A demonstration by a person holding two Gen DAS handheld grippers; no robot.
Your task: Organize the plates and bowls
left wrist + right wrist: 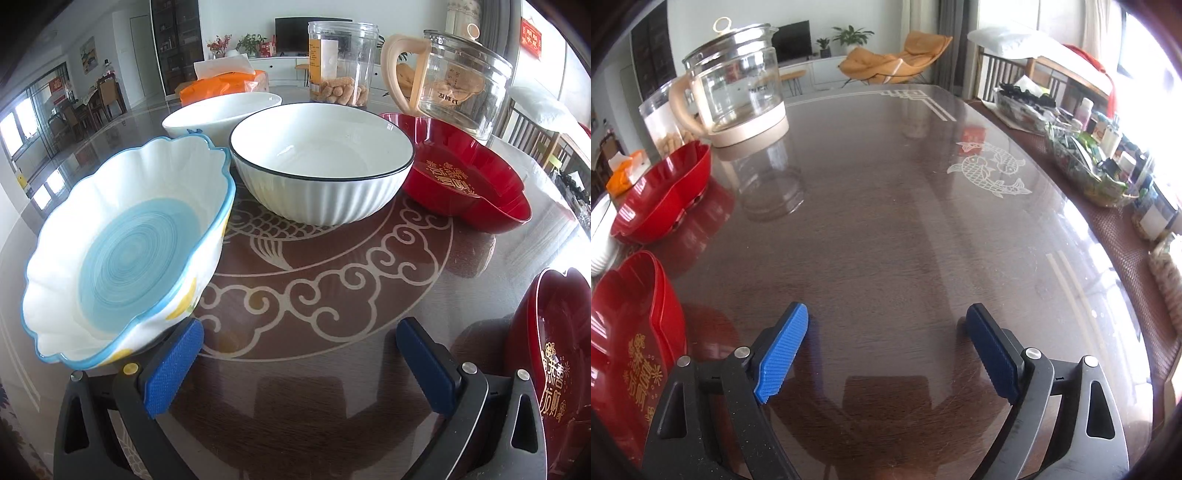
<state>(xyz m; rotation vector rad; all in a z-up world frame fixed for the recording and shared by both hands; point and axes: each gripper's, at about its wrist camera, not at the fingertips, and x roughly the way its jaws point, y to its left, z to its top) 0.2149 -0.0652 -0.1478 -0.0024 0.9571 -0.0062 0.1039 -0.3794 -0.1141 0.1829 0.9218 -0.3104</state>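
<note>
The left gripper (299, 354) is gaping wide, gripping nothing, beside the scalloped blue-rimmed white bowl (125, 254); a ribbed white dark-rimmed bowl (321, 166) is sitting between it and a red lacquer bowl (465, 173). The right gripper (886, 350) is hanging wide apart, empty, over the glossy brown table (886, 221)

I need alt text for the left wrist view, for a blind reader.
Open left tongs hover over a glossy brown table. A blue-rimmed scalloped bowl sits at left, a ribbed white bowl ahead, and a red bowl to its right.
</note>
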